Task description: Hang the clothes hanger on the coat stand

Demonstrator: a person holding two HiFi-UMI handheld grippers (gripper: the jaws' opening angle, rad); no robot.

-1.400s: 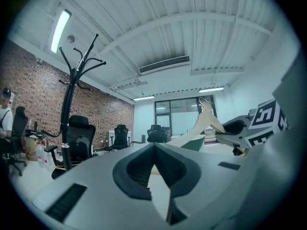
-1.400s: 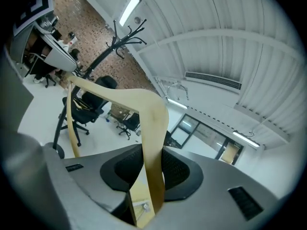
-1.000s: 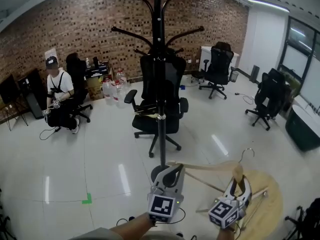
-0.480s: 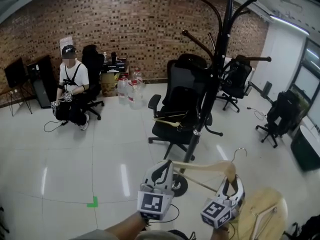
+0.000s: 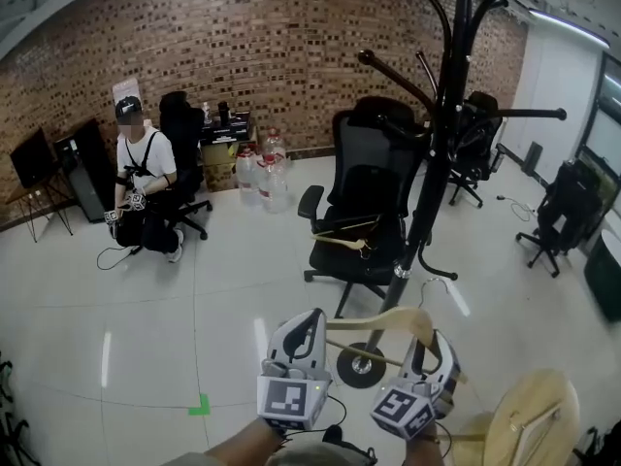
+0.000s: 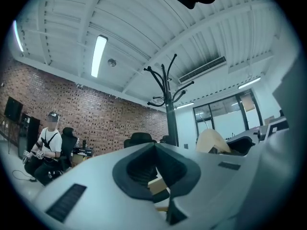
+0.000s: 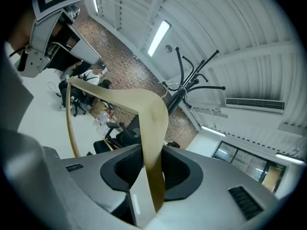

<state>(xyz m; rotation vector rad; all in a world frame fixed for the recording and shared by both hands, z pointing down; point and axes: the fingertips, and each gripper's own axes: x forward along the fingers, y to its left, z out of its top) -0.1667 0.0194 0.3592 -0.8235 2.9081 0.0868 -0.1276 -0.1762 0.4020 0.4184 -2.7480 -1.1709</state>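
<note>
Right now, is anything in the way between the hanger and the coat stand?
Nothing visible. The wooden hanger has open air up to the coat stand; the black office chair sits behind it.

1. We saw a brick wall [image 5: 243, 37] spanning the top of the head view.
2. Below it, we noted a glossy white floor [image 5: 146, 299] and a black office chair [image 5: 364, 212] at centre.
3. We found windows [image 5: 606, 100] at the right edge and a ceiling light strip [image 5: 572, 27] at the upper right.
</note>
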